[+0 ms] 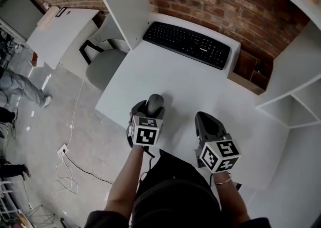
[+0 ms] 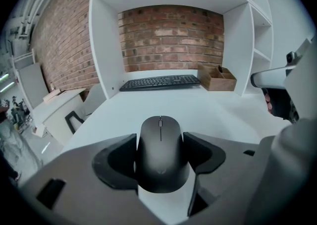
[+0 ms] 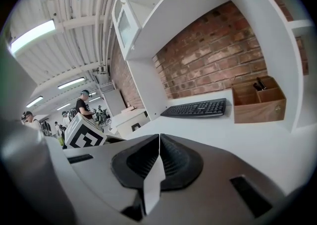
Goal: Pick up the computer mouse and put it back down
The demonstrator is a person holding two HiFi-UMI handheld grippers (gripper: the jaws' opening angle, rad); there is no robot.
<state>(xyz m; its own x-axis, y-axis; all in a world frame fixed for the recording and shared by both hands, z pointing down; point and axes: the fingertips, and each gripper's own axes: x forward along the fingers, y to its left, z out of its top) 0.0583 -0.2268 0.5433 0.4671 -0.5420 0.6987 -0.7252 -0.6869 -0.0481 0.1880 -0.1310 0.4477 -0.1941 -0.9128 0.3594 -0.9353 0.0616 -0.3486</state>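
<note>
The dark grey computer mouse (image 1: 155, 103) (image 2: 162, 152) sits between the jaws of my left gripper (image 1: 149, 113) (image 2: 161, 162), near the front of the white desk (image 1: 185, 84). Both dark pads (image 2: 205, 153) press against its sides, so the gripper is shut on it. I cannot tell whether the mouse rests on the desk or hangs just above it. My right gripper (image 1: 204, 121) (image 3: 158, 157) hovers to the right of the mouse, over the desk. Its jaws are shut together and hold nothing.
A black keyboard (image 1: 186, 44) (image 2: 159, 82) (image 3: 195, 108) lies at the back of the desk by the brick wall. A wooden box (image 1: 248, 71) (image 2: 216, 77) (image 3: 258, 99) stands to its right. White shelf walls flank the desk. A grey chair (image 1: 103, 66) is at the left.
</note>
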